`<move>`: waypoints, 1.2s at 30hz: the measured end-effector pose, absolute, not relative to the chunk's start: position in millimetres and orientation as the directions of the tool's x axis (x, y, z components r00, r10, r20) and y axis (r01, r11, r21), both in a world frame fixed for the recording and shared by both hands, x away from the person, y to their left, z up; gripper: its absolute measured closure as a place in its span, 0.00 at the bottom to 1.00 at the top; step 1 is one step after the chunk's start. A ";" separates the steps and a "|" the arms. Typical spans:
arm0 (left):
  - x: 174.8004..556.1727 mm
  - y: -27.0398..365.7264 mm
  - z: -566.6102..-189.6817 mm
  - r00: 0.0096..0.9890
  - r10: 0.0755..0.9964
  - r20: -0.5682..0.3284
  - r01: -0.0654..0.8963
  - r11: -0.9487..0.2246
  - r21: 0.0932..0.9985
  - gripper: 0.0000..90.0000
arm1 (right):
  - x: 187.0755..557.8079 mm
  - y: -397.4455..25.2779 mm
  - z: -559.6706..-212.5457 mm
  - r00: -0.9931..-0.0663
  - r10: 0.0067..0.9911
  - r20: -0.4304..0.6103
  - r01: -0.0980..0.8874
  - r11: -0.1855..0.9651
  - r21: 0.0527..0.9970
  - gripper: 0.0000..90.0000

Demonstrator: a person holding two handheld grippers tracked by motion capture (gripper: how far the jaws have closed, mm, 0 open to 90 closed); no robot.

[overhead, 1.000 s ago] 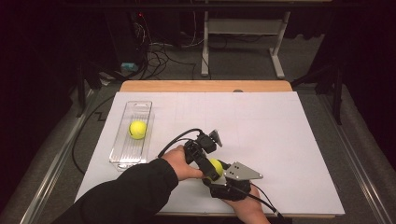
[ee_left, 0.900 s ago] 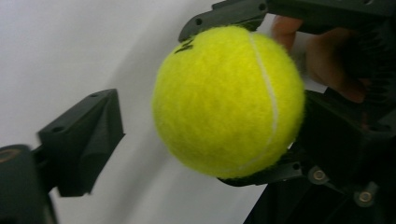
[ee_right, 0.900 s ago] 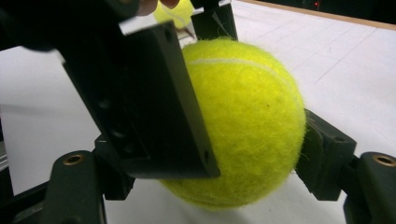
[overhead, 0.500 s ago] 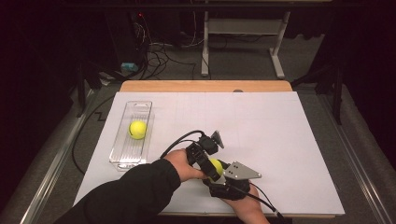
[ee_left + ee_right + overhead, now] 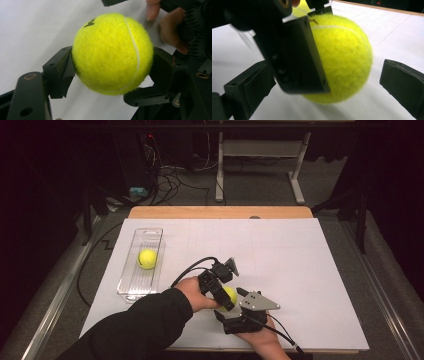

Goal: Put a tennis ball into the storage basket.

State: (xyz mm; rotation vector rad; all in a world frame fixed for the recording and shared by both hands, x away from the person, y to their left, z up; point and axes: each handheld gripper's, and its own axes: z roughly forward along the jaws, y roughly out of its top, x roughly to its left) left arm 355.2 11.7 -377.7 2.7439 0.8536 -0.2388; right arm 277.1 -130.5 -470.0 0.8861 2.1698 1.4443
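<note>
Nothing's really moved since a second ago. From the high view, my left tool (image 5: 223,296) pinches a tennis ball (image 5: 230,295) near the table (image 5: 310,270) front edge, second ball (image 5: 147,259) sits in the clear tray (image 5: 149,237). Left gripper view: both jaws press the ball's sides. Right gripper view: my right tool (image 5: 332,87) is spread around it, not touching.

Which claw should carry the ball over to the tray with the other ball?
Probably the left claw: its jaws already press both sides of the tennis ball, and the tray lies on its side. The right claw is open, its jaws apart from the ball.
</note>
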 end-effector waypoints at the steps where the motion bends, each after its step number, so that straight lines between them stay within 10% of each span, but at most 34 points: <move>1: 356.4 12.9 -376.7 0.812 0.538 -0.227 0.579 -0.792 0.195 0.29 | 276.2 -132.4 -469.6 -0.724 0.689 0.019 0.287 0.276 0.917 0.00; 36: 394.7 111.5 -350.7 0.688 0.720 -0.089 0.725 -0.676 0.135 0.29 | 279.7 -270.3 -460.7 -0.471 0.882 0.017 0.325 0.156 0.933 0.00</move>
